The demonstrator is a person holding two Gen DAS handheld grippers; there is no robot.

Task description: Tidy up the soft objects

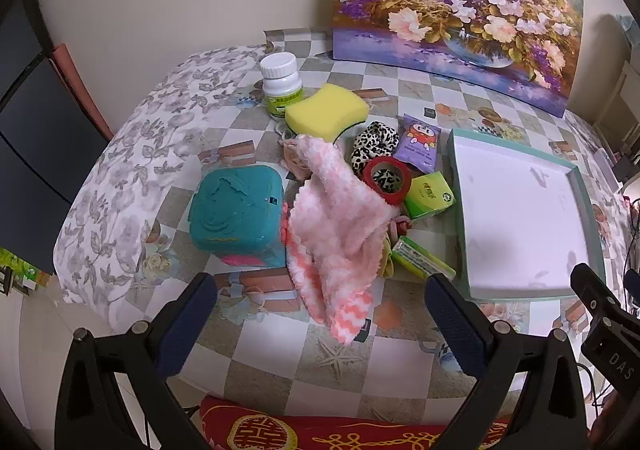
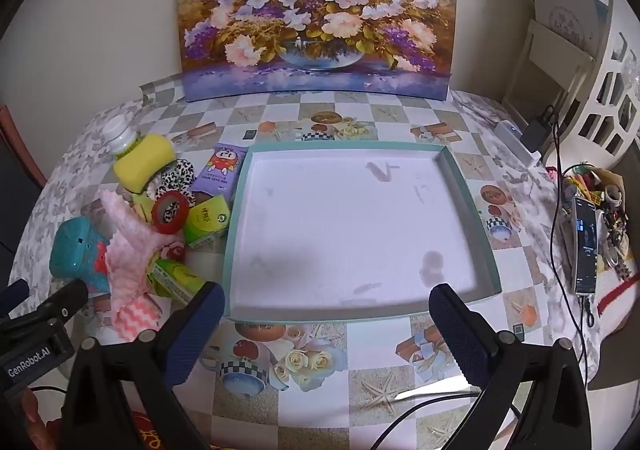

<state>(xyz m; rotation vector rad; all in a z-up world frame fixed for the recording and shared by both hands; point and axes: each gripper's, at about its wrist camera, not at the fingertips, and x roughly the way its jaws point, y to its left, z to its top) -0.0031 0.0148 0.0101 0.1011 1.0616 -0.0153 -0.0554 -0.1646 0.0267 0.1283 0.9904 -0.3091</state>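
A pink and white fluffy cloth point(image 1: 336, 226) lies over a pile on the table; it also shows in the right wrist view point(image 2: 128, 254). A yellow sponge point(image 1: 326, 111) point(image 2: 144, 163) and a leopard-print scrunchie point(image 1: 372, 143) point(image 2: 176, 179) lie behind it. An empty white tray with a teal rim point(image 1: 452, 169) point(image 2: 236, 209) sits to the right. My left gripper point(image 1: 320, 290) is open, just short of the cloth. My right gripper point(image 2: 326, 300) is open over the tray's near edge.
A teal plastic box point(image 1: 236, 209), a white pill bottle point(image 1: 280, 83), a red tape roll point(image 1: 386, 179), green tissue packs point(image 1: 430, 195), and a purple snack packet point(image 1: 418, 143) crowd the pile. A flower painting point(image 2: 316, 13) leans on the wall. A phone point(image 2: 584, 246) and cables lie at right.
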